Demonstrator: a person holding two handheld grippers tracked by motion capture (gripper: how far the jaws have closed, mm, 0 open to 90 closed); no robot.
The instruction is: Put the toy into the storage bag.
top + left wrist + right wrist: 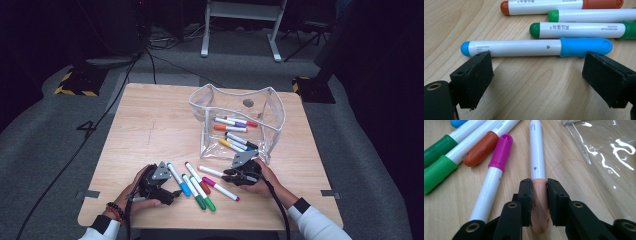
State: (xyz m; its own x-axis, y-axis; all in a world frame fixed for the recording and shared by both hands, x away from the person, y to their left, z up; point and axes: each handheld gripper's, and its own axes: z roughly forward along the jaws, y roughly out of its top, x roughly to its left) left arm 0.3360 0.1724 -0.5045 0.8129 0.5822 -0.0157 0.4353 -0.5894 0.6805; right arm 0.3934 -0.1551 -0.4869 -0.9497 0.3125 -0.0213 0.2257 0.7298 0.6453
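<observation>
- The right claw (539, 195) is clenched on the cap of a pink marker (537, 160), one pad on each side, while the marker's white barrel runs away from it along the wooden worktop (579, 192).
- From above, that pink marker (212, 171) lies just in front of a clear pouch (239, 120), and the right claw (234, 176) sits low over its near end, held in a white-sleeved hand (262, 182).
- The left claw (536, 75) stands released, jaws wide apart, just short of a blue marker (536, 47) that lies crosswise before it.
- The blue marker's white barrel carries small grey print, partly readable as "CREATIVITY", and a small arrow mark near the cap.
- Beyond it, a green marker (579, 30) reads "WATERCOLOR MARKER" upside down, beside a run of characters too small to make out.
- A second green marker (594, 15) and a red-brown marker (561, 4) bear similar characters, not legible.
- A magenta marker (494, 170) lies just left of the pink one in the right gripper view, near it but apart.
- Seen from above, the left claw (172, 192) rests at the near-left of the worktop beside the row of loose markers; the pouch holds more markers, among them orange (230, 128), yellow (231, 145) and purple (229, 121).
</observation>
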